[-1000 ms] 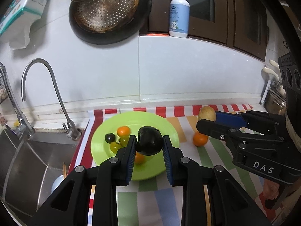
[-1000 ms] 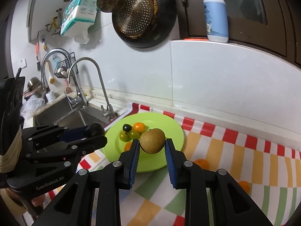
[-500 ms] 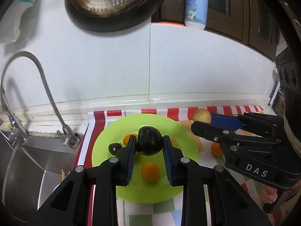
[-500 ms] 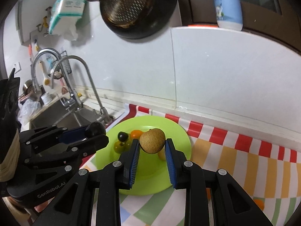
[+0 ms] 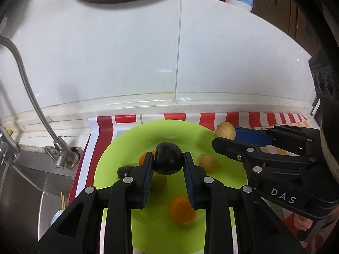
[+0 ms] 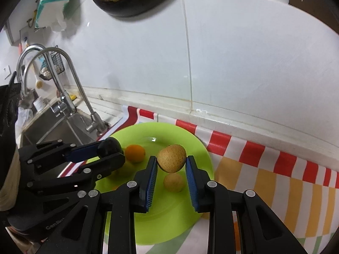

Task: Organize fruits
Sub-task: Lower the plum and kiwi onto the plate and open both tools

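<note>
The left tool [image 5: 168,165] grips a glossy, round black fruit [image 5: 168,162] between its blue pads, and the right tool [image 6: 171,165] pinches a speckled, brown kiwi-like fruit [image 6: 171,158]; both hang just above the round lime-green plastic plate [image 6: 169,218]. Beneath and ahead of the tools, small orange and yellow fruits already lie on the plate. To place well, I judge each tool should lower onto bare green before easing open, so nothing rolls onto the striped cloth [image 6: 264,182] covering the table.
</note>
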Tool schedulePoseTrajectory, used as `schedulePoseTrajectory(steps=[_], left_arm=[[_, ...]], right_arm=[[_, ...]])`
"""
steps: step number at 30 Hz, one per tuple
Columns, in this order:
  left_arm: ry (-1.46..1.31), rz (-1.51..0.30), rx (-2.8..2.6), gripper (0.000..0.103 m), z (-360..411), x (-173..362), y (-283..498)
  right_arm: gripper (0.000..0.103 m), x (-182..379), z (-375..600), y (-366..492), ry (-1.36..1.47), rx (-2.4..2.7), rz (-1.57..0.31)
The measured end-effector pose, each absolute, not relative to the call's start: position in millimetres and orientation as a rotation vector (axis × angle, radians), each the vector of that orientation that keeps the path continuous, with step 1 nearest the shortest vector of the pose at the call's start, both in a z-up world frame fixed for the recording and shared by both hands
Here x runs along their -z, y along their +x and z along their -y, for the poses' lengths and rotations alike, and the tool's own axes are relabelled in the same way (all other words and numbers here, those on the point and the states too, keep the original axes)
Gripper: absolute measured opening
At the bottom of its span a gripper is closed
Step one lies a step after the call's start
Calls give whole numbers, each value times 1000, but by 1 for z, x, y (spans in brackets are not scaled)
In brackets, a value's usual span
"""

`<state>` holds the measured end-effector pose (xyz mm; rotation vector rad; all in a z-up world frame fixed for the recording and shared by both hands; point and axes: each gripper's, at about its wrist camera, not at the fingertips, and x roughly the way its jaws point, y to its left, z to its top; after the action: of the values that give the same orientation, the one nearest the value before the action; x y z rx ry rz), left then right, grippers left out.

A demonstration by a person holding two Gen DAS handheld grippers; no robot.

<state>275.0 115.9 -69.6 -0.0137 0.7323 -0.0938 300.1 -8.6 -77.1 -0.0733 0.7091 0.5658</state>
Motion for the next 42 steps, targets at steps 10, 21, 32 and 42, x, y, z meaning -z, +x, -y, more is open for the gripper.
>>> schedulePoseTrajectory(steps=[10, 21, 32, 42], left_arm=[[-18, -751, 96, 31, -119, 78, 288], [-31, -702, 46, 38, -120, 60, 254], [-19, -633, 69, 42, -93, 32, 203], [-1, -556, 92, 65, -61, 4, 165]], right_arm=[[29, 88, 6, 315, -73, -568, -739], [30, 73, 21, 288, -83, -548, -689], [30, 41, 52, 231, -42, -548, -605], [40, 18, 92, 184, -23, -441, -525]])
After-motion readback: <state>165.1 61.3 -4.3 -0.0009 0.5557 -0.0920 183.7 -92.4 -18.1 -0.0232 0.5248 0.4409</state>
